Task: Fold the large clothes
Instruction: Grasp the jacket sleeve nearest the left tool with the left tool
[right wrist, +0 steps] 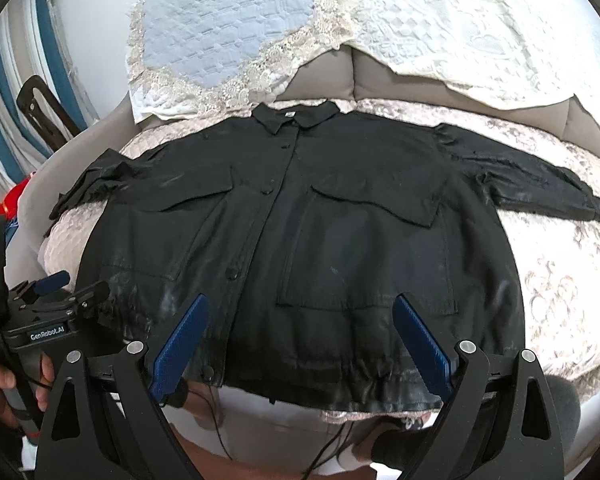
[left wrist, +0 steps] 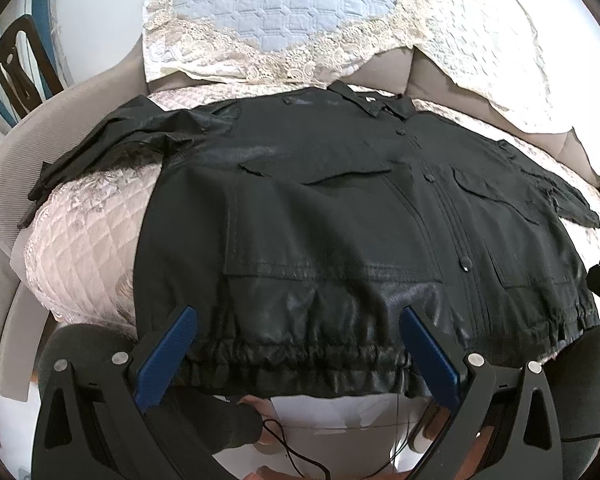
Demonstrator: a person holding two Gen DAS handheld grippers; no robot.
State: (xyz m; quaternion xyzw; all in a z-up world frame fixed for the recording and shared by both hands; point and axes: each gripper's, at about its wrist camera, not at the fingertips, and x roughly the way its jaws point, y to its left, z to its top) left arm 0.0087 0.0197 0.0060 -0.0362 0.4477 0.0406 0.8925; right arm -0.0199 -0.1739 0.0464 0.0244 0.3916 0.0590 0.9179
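Both tongs are seen spread wide, with nothing held between their blue pads. The left tongs (left wrist: 298, 354) are poised at the near hem of a black button-front jacket (left wrist: 340, 216), over its gathered elastic hem (left wrist: 300, 356); whether the pads touch the cloth cannot be told. The right tongs (right wrist: 300, 344) are held likewise over the hem further along, their pads framing the lower part of the right-hand front panel and its large patch pocket (right wrist: 364, 264). In the right wrist view the left tongs (right wrist: 72, 284) are seen from the side at the jacket's near left corner, gripped by a hand (right wrist: 4, 384) on the handle.

The jacket is laid flat and face up, buttoned along its placket (right wrist: 260, 224), with the collar (right wrist: 296, 114) at the far edge and the hem nearest the cameras. Two flap pockets are set across the chest. One sleeve (right wrist: 540, 184) is stretched out to the right; the other sleeve (right wrist: 96, 180) is bunched and crumpled at the left.

The garment is spread on a pale pink quilted cover (left wrist: 84, 248) over the seat of a grey sofa (left wrist: 28, 152). Behind it, against the sofa back, a blue quilted throw edged with cream lace (left wrist: 284, 12) is draped, with a white quilted cloth (right wrist: 480, 28) beside it at the right. A thin black cable (left wrist: 296, 452) is seen trailing below the hem.
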